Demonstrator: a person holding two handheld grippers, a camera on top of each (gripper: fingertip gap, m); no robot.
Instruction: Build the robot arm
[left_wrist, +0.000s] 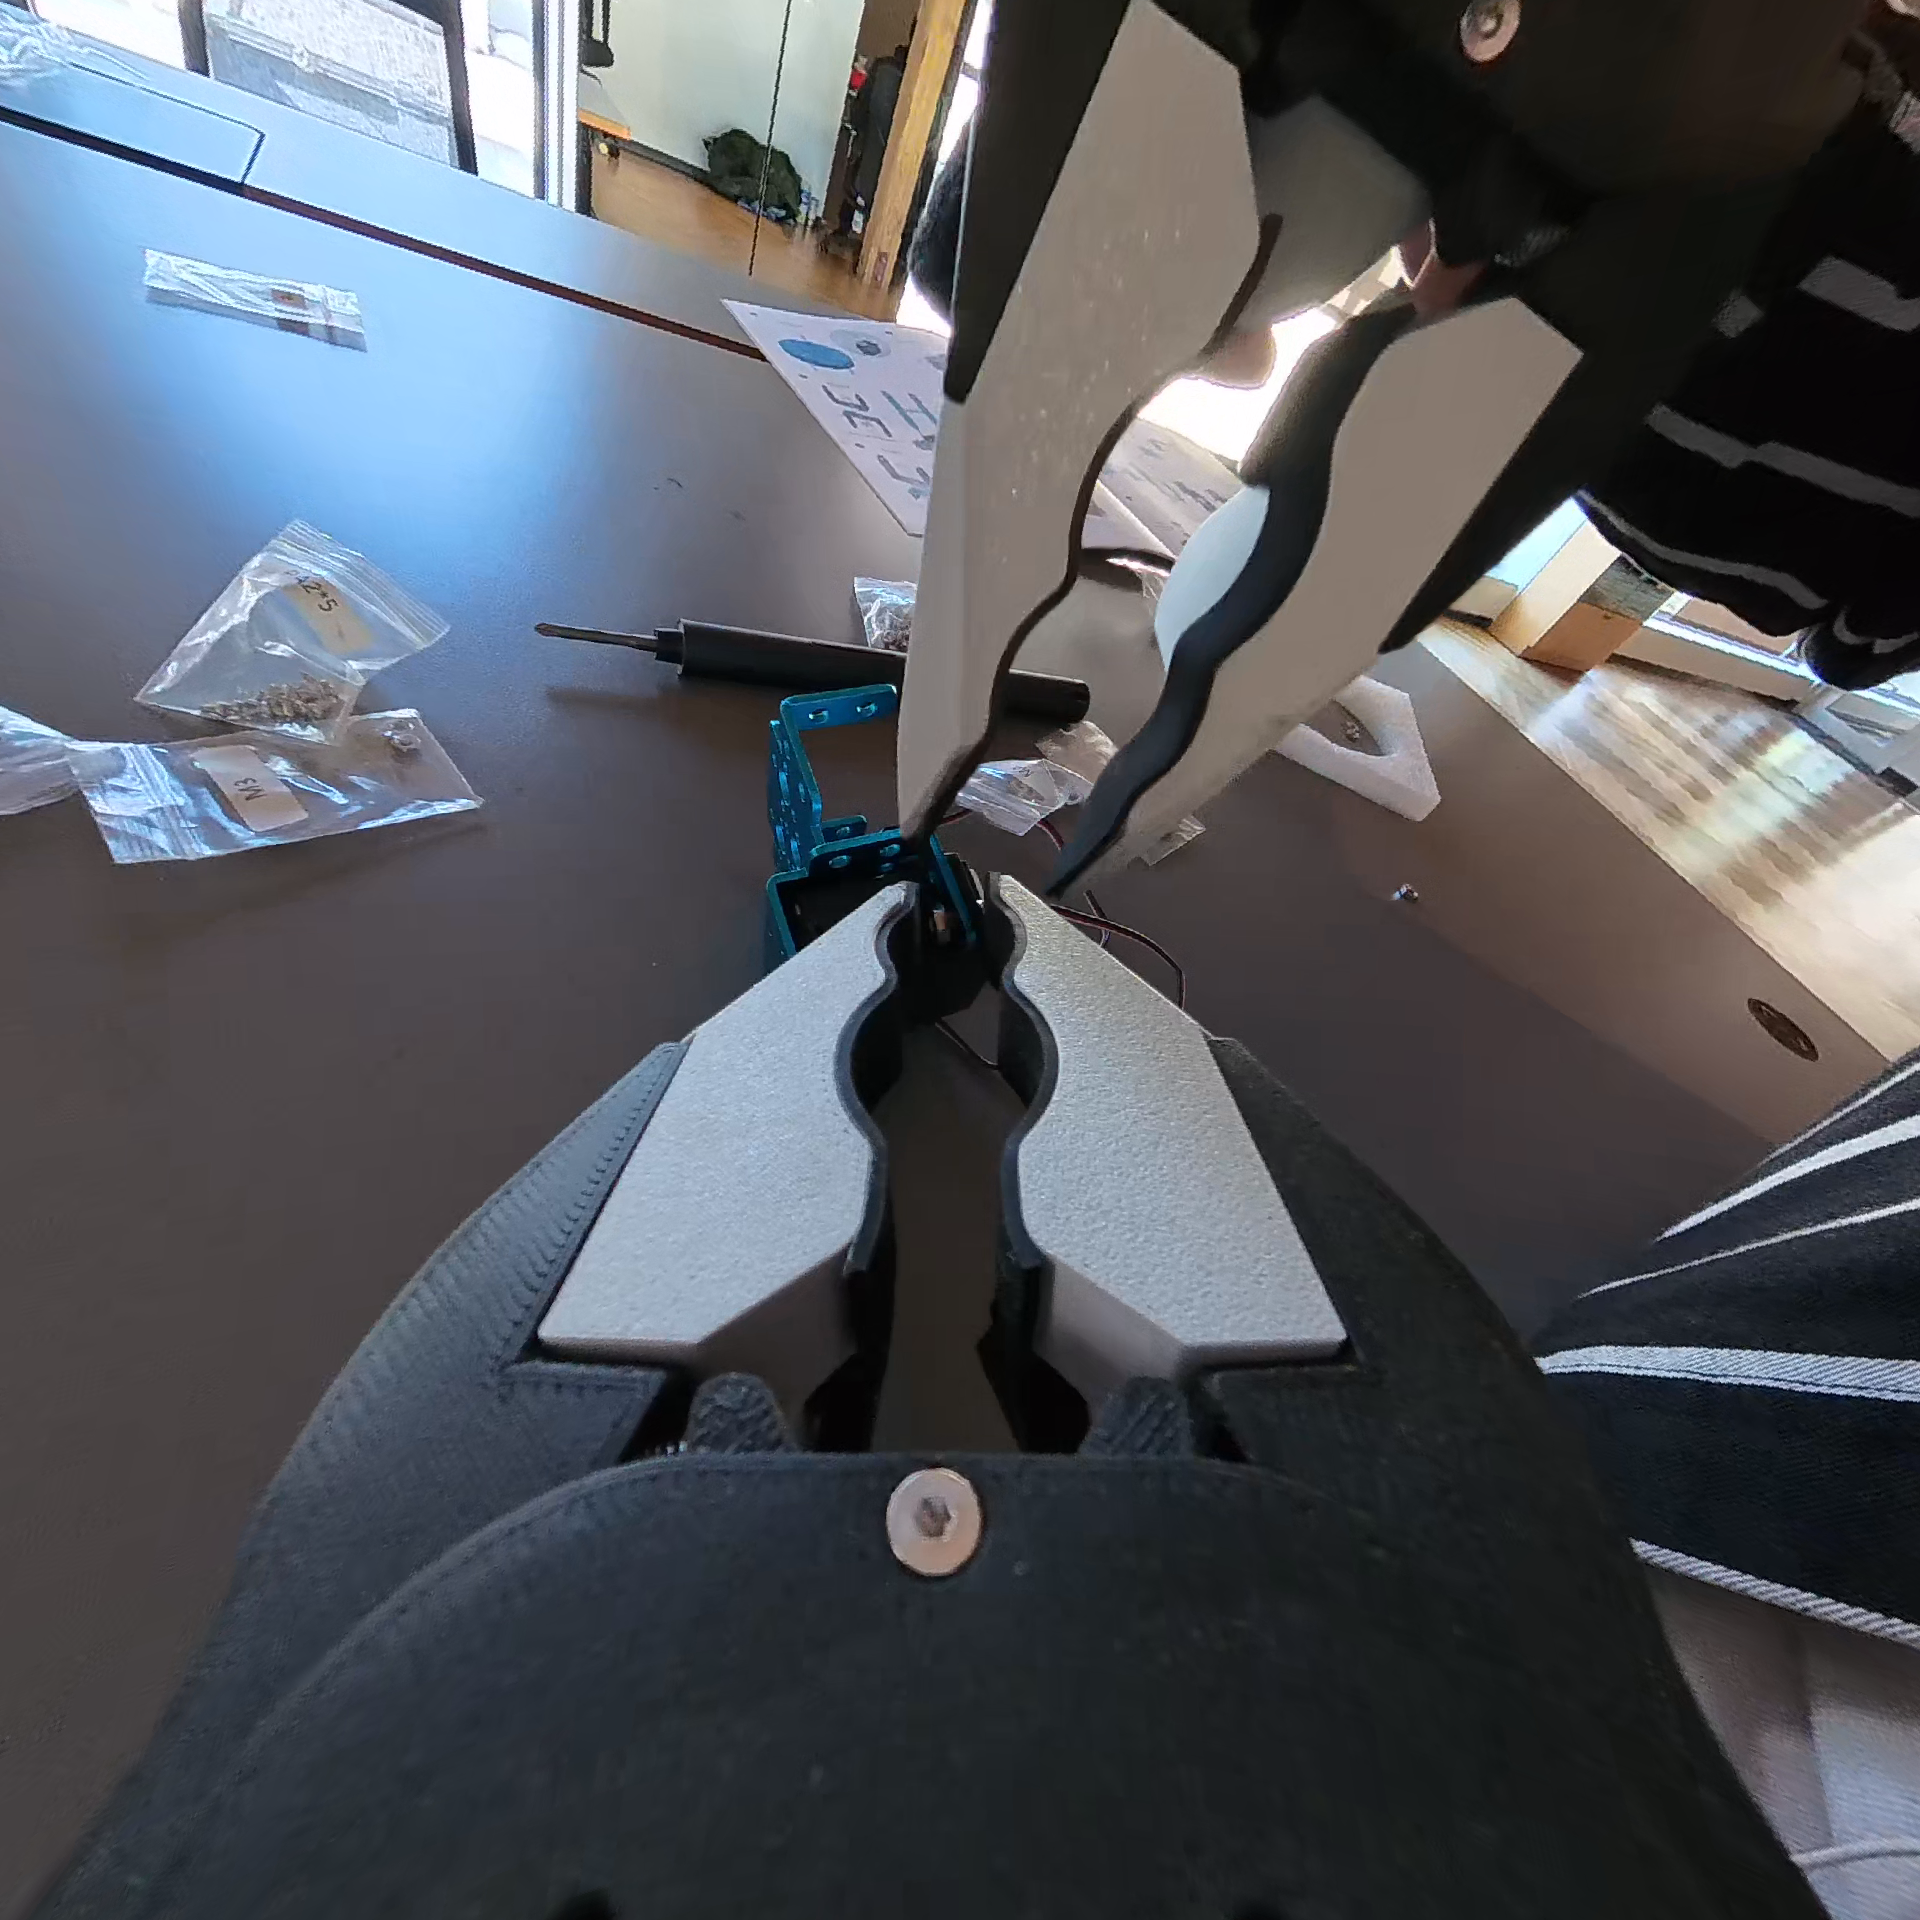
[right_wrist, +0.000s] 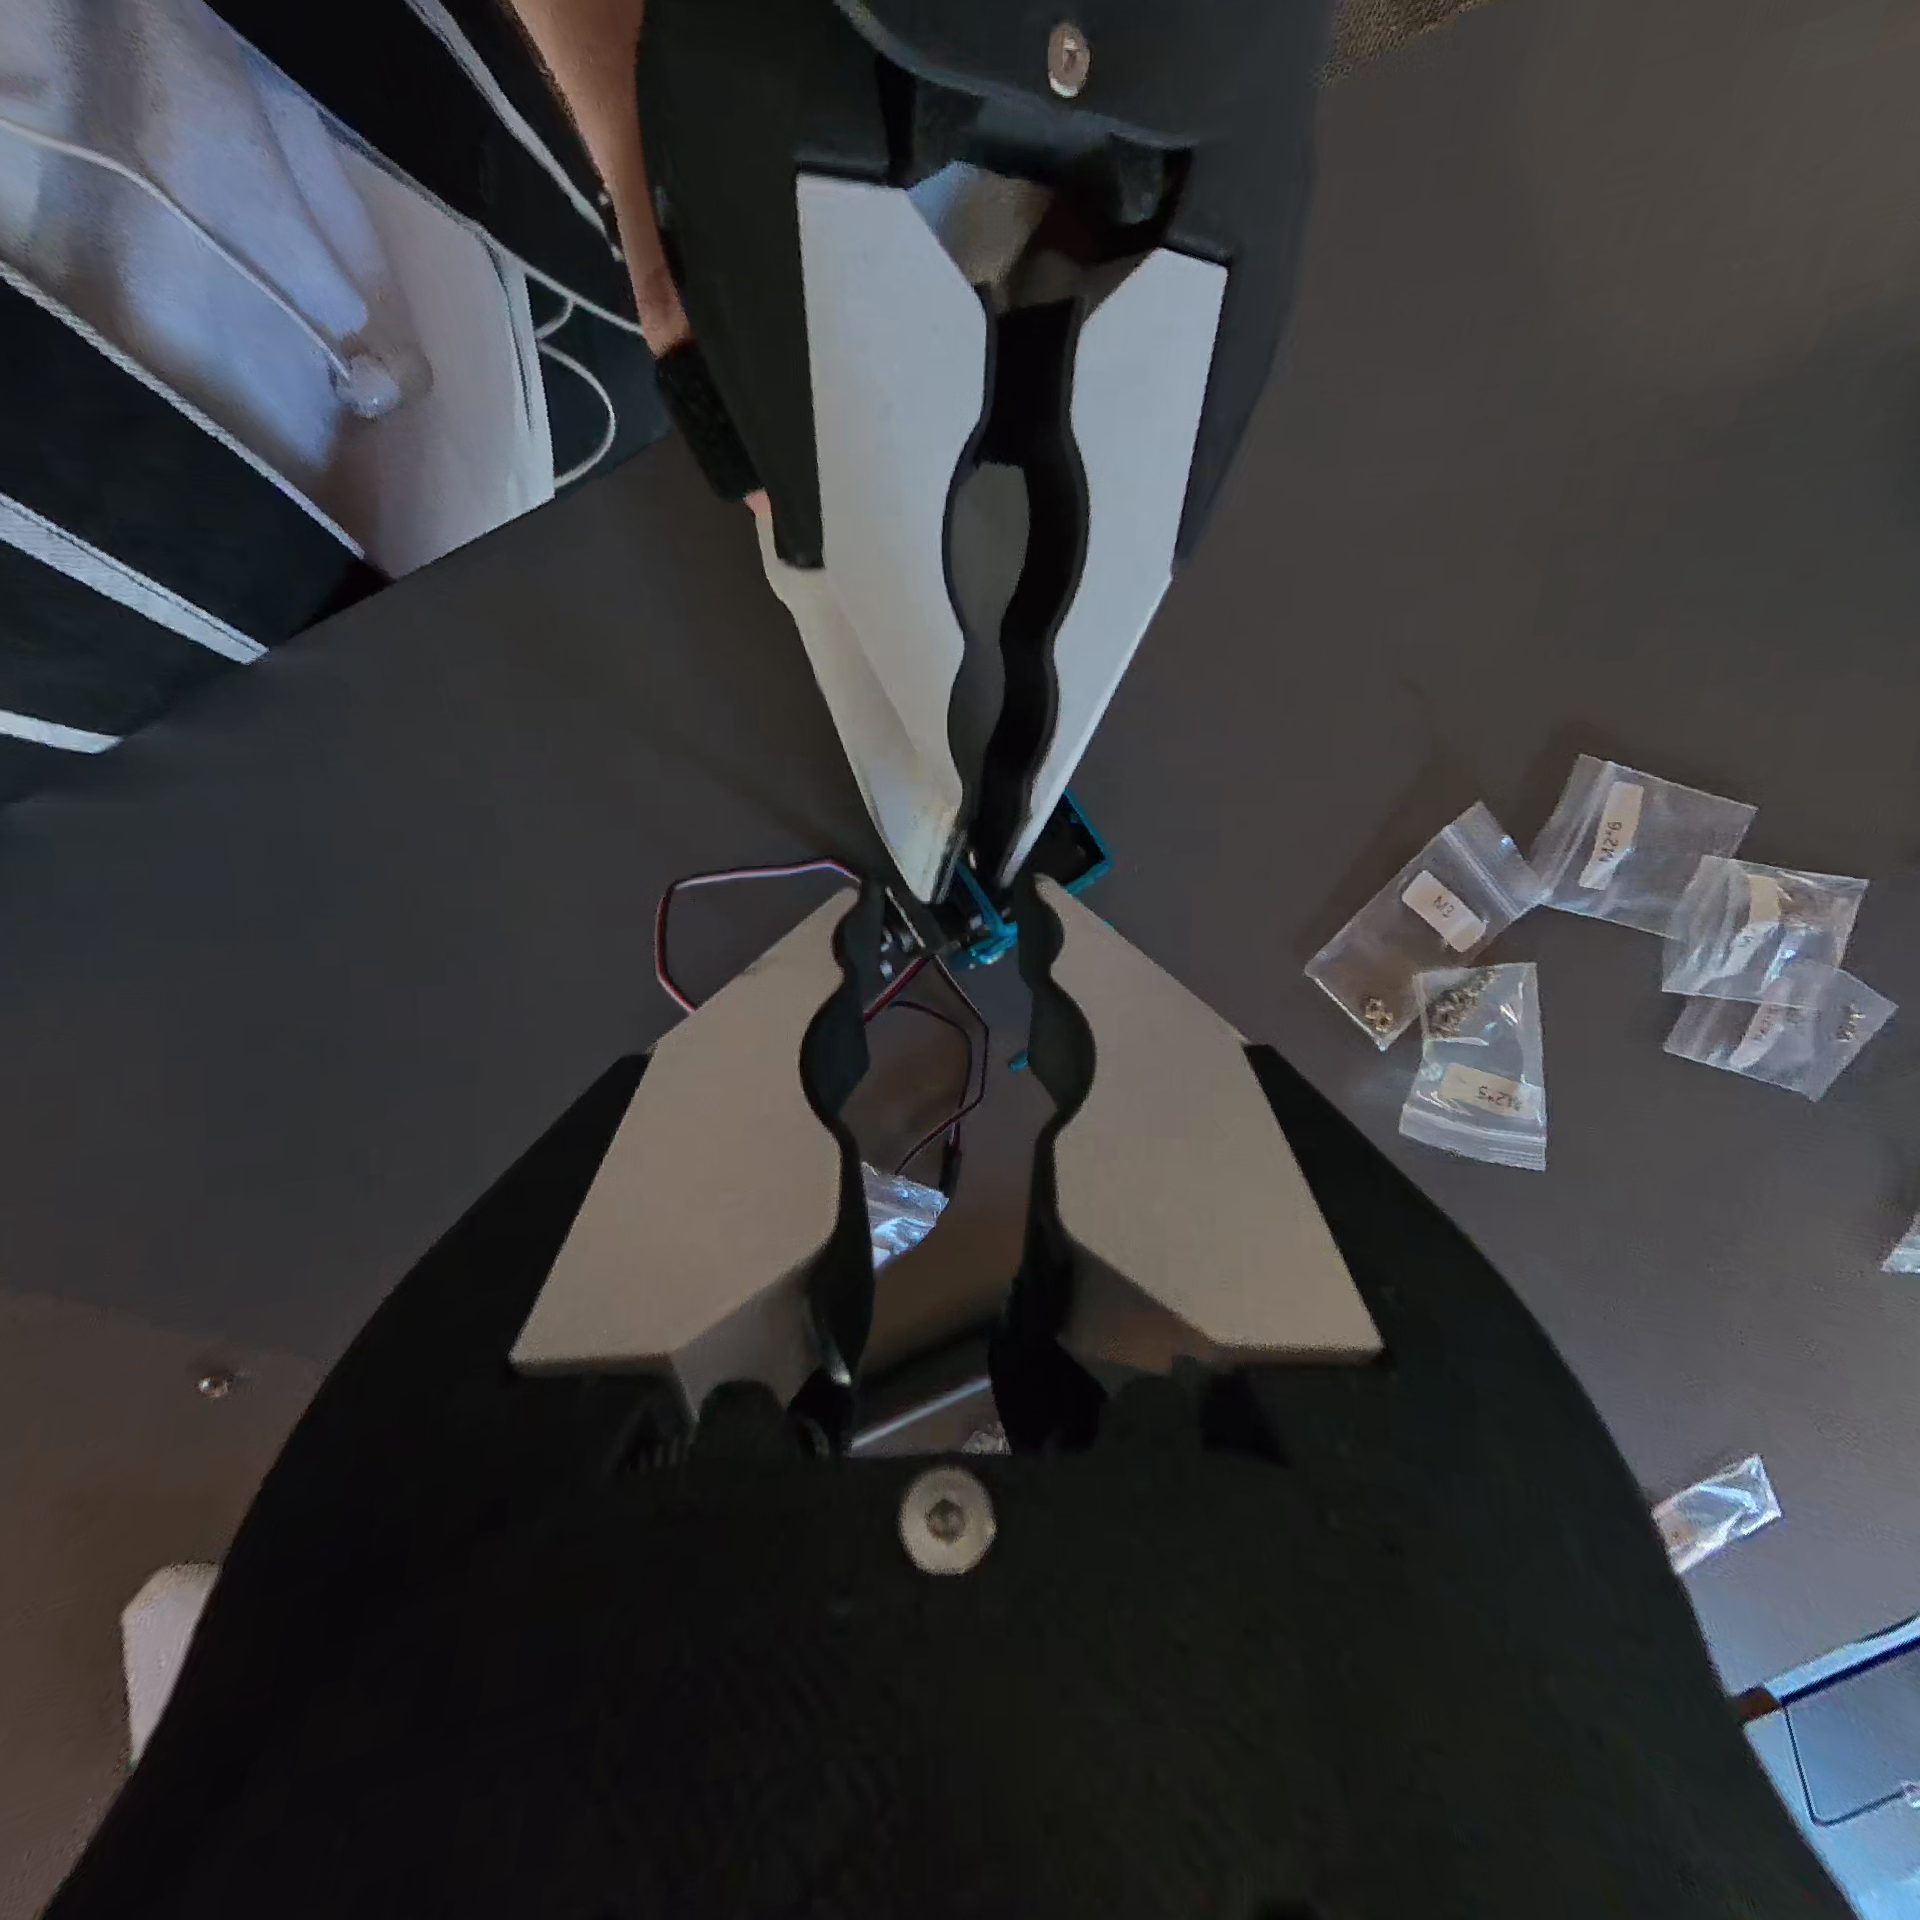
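A blue metal bracket (left_wrist: 795, 810) with a black servo (left_wrist: 940, 977) mounted in it stands on the dark table (left_wrist: 416, 1039). My left gripper (left_wrist: 951, 894) is shut on the bracket and servo at its fingertips. It also shows in the right wrist view (right_wrist: 971, 878), coming from above. My right gripper (right_wrist: 945, 904) is open, its fingertips straddling the servo (right_wrist: 899, 935) and bracket (right_wrist: 982, 940). In the left wrist view the right gripper (left_wrist: 987, 857) comes down from above, one tip touching the bracket. The servo's wires (right_wrist: 748, 875) trail onto the table.
A black screwdriver (left_wrist: 790, 655) lies behind the bracket. Several small bags of screws (left_wrist: 281, 644) (right_wrist: 1475, 1060) lie to one side. A printed sheet (left_wrist: 842, 395), a white foam piece (left_wrist: 1371, 758) and a loose screw (left_wrist: 1405, 891) lie nearby. A person's striped garment (left_wrist: 1766, 1351) is at the table edge. Both grippers' tips are close together, under 4 cm apart.
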